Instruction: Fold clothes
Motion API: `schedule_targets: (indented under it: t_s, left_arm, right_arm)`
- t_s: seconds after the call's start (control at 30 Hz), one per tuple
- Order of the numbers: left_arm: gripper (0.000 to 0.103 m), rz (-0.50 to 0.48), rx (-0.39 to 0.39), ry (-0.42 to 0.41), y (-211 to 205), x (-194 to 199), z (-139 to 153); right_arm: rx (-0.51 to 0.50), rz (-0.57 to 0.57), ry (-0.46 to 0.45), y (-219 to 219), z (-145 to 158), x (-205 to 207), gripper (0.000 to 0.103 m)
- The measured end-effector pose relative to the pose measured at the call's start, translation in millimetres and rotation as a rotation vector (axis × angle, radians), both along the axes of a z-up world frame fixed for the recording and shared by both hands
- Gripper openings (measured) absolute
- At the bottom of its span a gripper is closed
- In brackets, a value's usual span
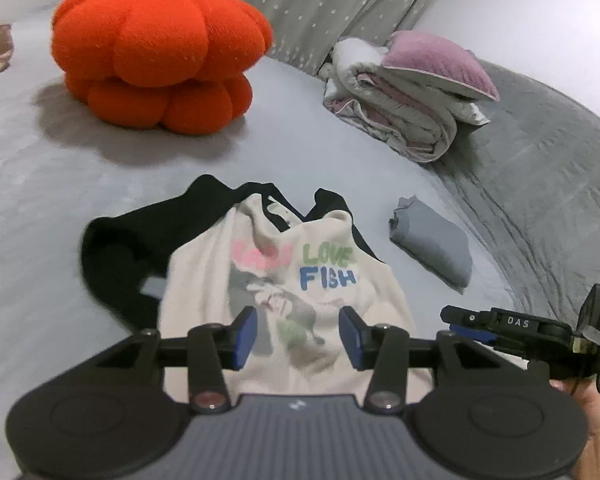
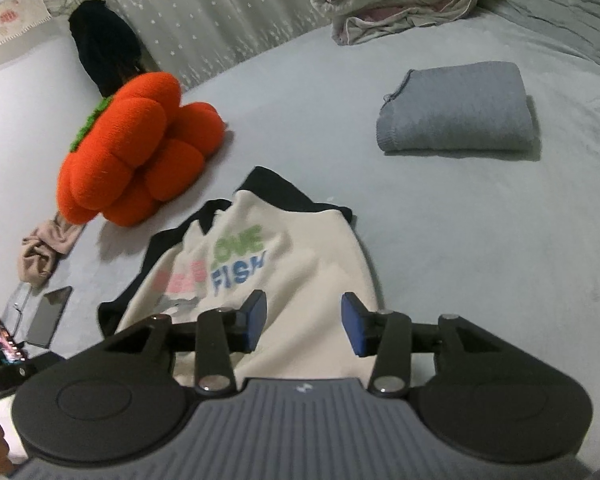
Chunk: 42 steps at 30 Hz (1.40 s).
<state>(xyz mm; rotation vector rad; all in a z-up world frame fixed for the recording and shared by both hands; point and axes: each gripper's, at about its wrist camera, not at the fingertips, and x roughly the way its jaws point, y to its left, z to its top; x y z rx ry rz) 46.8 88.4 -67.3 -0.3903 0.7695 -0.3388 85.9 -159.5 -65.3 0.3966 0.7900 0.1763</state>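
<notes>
In the lower middle of both wrist views, on the pale grey bedsheet [image 1: 40, 184], lies the cream sweatshirt [image 1: 292, 272] with black sleeves and a cartoon print reading "LOVE FISH", rumpled and only partly spread, its left sleeve bunched at the frame's left side. It looks soft, limp and light, a knit that will sag and crease wherever it is lifted, so it is best pinched at firm edges such as the hem corners or the shoulder seams rather than mid-panel, and pulled taut between both tools. The left gripper [image 1: 298, 336] hangs over the printed chest with its blue pads apart and nothing pinched between them; the right gripper [image 2: 304, 328] likewise stands released above the cream body near the hem. To the right of the sweatshirt a folded grey garment [image 2: 456, 116] sits well apart, probably already done. Farther off, in the upper left of the left view, rests an orange pumpkin cushion [image 1: 160, 48], and in the upper right a rolled quilt [image 1: 404, 96].
</notes>
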Motion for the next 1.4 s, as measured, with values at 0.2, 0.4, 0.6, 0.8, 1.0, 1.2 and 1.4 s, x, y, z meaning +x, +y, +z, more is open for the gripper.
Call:
schedule_targets:
  t_s: [0.2,0.4,0.6,0.8,1.0,1.2,1.4]
  left_arm:
    - [0.046,0.017,0.003,-0.053,-16.2,28.2,-21.7]
    - [0.046,0.069,0.005,-0.029,-9.5,44.0,-37.7]
    - [0.046,0.112,-0.055,0.011,0.4,52.0,-43.0]
    - [0.048,0.124,-0.091,0.071,6.1,57.2,-50.4]
    - [0.058,0.117,-0.161,0.106,10.0,58.3,-53.0]
    - [0.059,0.155,-0.257,0.115,24.7,57.6,-51.2]
    - [0.055,0.165,-0.318,0.112,37.9,58.0,-48.0]
  right_arm:
    - [-0.021,-0.005,0.019,-2.1,-22.1,34.5,0.046]
    - [-0.031,-0.049,0.011,-2.1,-59.2,60.5,0.046]
    - [-0.049,-0.060,-0.071,7.1,-76.1,86.2,0.046]
    - [-0.038,-0.036,-0.135,17.3,-77.4,91.2,0.019]
    - [0.023,-0.014,-0.183,30.2,-52.6,82.5,0.015]
    - [0.028,0.125,-0.223,78.2,-20.2,68.0,0.014]
    - [0.023,0.319,-0.258,132.1,-6.3,48.7,0.014]
